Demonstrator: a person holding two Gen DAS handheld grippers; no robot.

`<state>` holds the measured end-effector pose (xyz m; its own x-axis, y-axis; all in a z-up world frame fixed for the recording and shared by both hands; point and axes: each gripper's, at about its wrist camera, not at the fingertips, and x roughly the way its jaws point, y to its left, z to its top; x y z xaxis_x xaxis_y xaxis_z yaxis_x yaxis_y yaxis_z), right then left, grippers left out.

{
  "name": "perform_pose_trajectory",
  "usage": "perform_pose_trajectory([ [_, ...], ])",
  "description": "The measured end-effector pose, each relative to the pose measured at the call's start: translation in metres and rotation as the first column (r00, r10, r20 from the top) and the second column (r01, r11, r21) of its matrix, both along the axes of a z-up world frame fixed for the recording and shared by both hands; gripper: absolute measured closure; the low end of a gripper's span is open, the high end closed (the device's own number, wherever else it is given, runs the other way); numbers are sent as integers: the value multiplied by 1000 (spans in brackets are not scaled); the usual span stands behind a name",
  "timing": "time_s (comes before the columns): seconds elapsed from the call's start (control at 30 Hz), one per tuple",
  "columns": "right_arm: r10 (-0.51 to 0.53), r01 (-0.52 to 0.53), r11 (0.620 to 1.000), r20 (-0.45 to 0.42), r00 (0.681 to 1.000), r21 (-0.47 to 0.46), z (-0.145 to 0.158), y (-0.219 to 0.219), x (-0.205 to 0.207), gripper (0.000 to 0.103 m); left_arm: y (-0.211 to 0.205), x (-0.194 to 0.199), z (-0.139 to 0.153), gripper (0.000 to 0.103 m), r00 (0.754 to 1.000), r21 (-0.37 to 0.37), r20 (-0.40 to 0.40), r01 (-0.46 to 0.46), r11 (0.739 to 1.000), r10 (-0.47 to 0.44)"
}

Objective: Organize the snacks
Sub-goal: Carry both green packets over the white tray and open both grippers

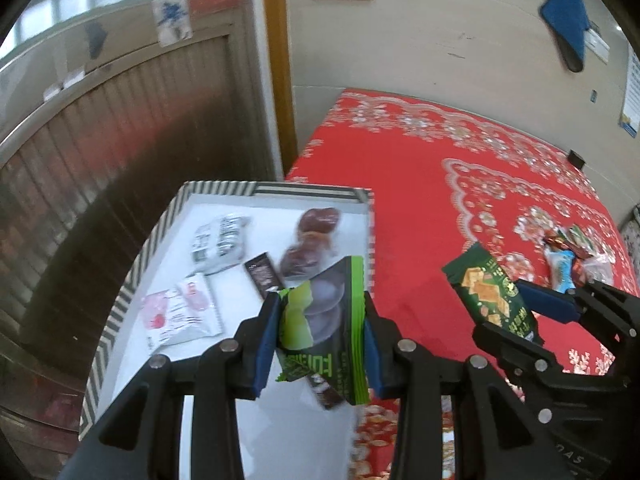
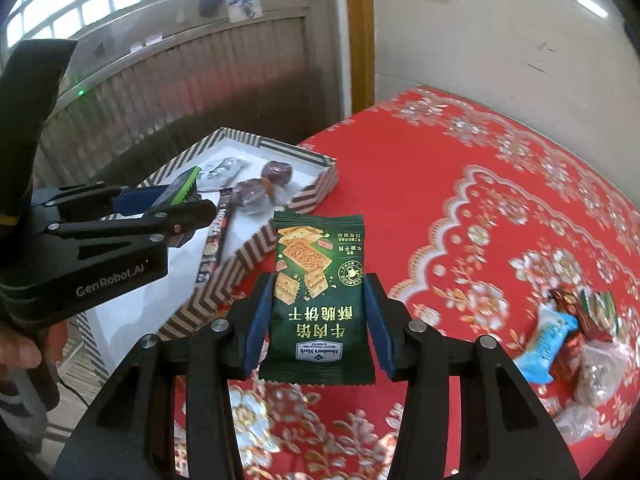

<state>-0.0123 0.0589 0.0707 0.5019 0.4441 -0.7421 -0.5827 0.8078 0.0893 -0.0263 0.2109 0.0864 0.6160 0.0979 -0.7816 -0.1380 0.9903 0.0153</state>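
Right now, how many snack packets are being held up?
2. A green-and-purple packet sits in the left gripper over the striped box; a dark green cracker packet sits in the right gripper above the red cloth.

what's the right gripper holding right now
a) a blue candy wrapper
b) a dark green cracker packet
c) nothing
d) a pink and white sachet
b: in the right wrist view the right gripper has its blue pads closed on both sides of the dark green cracker packet, held above the red tablecloth.

"GenRobot.AI" on left claw (image 2: 188,206); "Member's Mark" on cracker packet (image 2: 316,300)
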Motion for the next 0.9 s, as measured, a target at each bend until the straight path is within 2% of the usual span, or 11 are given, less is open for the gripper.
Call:
perform_pose_trajectory([
  [0.4,57,-57,998,-9,998,-9,-1,42,13,59,54,2,-14,63,994,-15,-26,-104,994,104],
  [0.9,140,-140,990,-40,989,-12,-11,96,20,59,86,-5,-26,63,985,-16,-53,-167,986,166],
])
